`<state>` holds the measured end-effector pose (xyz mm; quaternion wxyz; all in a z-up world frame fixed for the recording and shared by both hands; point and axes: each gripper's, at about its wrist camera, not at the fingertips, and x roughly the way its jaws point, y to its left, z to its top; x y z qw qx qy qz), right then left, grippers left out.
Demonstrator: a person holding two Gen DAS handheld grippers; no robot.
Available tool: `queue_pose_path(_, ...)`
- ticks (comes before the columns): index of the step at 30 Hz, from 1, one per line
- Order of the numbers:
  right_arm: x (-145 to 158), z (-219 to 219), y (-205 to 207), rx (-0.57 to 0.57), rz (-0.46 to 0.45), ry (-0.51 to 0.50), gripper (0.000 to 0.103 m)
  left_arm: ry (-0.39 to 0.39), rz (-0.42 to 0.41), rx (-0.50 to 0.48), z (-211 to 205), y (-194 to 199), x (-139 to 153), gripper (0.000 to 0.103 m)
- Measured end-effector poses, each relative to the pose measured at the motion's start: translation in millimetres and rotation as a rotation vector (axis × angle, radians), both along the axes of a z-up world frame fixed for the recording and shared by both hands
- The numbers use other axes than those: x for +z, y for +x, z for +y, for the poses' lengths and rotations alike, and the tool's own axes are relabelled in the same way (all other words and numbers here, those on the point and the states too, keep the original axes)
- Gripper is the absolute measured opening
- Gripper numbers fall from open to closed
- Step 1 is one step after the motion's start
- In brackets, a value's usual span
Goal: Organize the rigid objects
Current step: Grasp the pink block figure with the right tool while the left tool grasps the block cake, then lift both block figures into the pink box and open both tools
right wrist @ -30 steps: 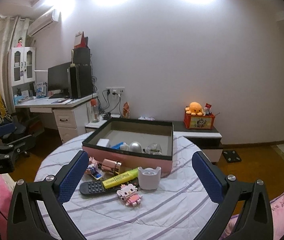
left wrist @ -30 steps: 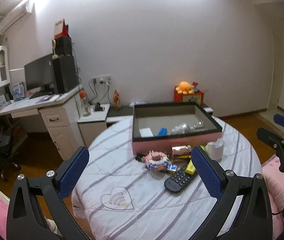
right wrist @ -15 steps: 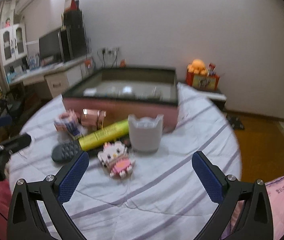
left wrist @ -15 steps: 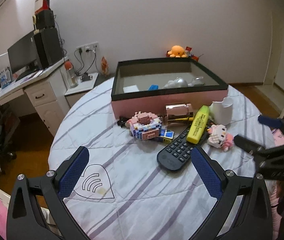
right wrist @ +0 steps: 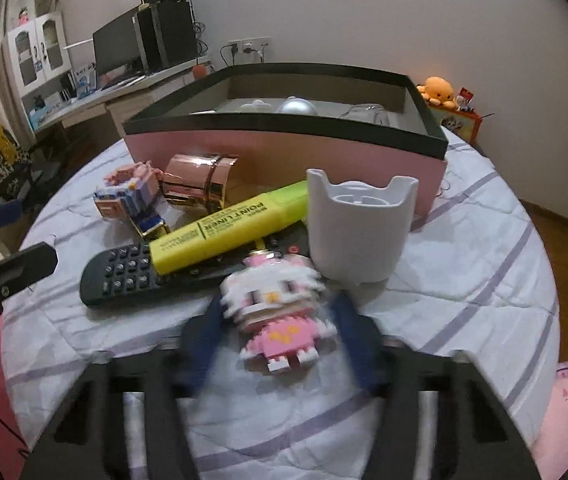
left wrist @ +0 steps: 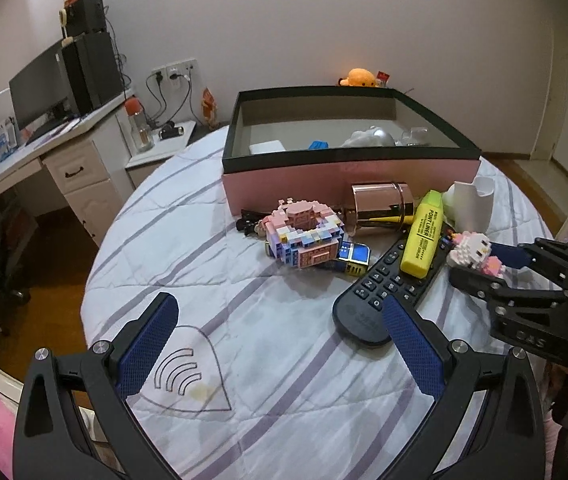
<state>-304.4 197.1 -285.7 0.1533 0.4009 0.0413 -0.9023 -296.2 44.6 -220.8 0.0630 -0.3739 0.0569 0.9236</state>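
The right gripper (right wrist: 279,320) has the pink and white block-built cat figure (right wrist: 275,312) between its blue pads, and its jaws have just been closing. The fingers are blurred in the right wrist view, so I cannot tell whether the pads already press on the toy or only flank it. The figure lies on the striped white quilted cloth of the round table (right wrist: 464,280), at the near edge of the clutter, with its head close against the black remote control (right wrist: 123,276) and the white cat-eared plastic cup (right wrist: 358,228) just to its right.

To do this grasp well, the pads should meet the figure's flat sides squarely across the body, not at the head, since a block-built toy will probably shed pieces if it is pinched on a corner. The squeeze wants to be firm but slow. The lift should go straight up first, because the yellow highlighter pen (right wrist: 227,228) resting on the remote and the cup are near enough to be dragged or tipped. The likely goal is the pink cardboard box with a black rim (right wrist: 284,148) at the far side, already holding a few items.

The left gripper (left wrist: 279,336) hangs spread and empty over bare cloth, near the remote's near end.
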Motion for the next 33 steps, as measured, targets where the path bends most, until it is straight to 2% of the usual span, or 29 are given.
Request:
queue_pose_path(6, 2.9, 22.6, 14.3, -0.048, 0.025, 0.043, 0.049, 0.041, -0.001, 0.033, -0.4, -22.3, -1.2, 0.103)
queue_pose_path(12, 1.7, 48.7, 12.6, -0.138, 0.056, 0.017, 0.048, 0.044, -0.018, 0.063, 3.0, -52.4, -8.8, 0.103)
queue_pose_path(15, 0.0, 54.2, 9.9, -0.14, 0.041, -0.007, 0.048, 0.056, -0.038, 0.065, 5.5, -64.8, -14.6, 0.102)
queue_pose_path(18, 0.6, 51.9, 5.2, -0.133, 0.039, 0.001, 0.048, 0.027, -0.063, 0.053, 12.2, -74.3, -22.5, 0.095)
queue_pose_path(20, 0.8, 51.0, 4.3, -0.131, 0.039, 0.001, 0.048, 0.045, -0.063, 0.04, 13.2, -76.2, -24.0, 0.069)
queue_pose_path(21, 0.7, 51.2, 3.4, -0.13, 0.039, -0.002, 0.048, 0.074, -0.067, 0.022, 12.7, -76.7, -23.7, 0.061)
queue_pose_path(22, 0.7, 51.8, 3.4, -0.128, 0.038, -0.006, 0.048, 0.088, -0.072, 0.01, 12.5, -77.1, -23.2, 0.058)
queue_pose_path(27, -0.1, 51.9, 1.9, -0.126, 0.038, -0.011, 0.048, 0.1, -0.066, 0.004, 9.4, -71.8, -21.5, 0.058)
queue_pose_path(33, -0.9, 51.7, 0.7, -0.124, 0.039, -0.008, 0.048, 0.109, -0.05, -0.002, 0.3, -47.8, -12.3, 0.058)
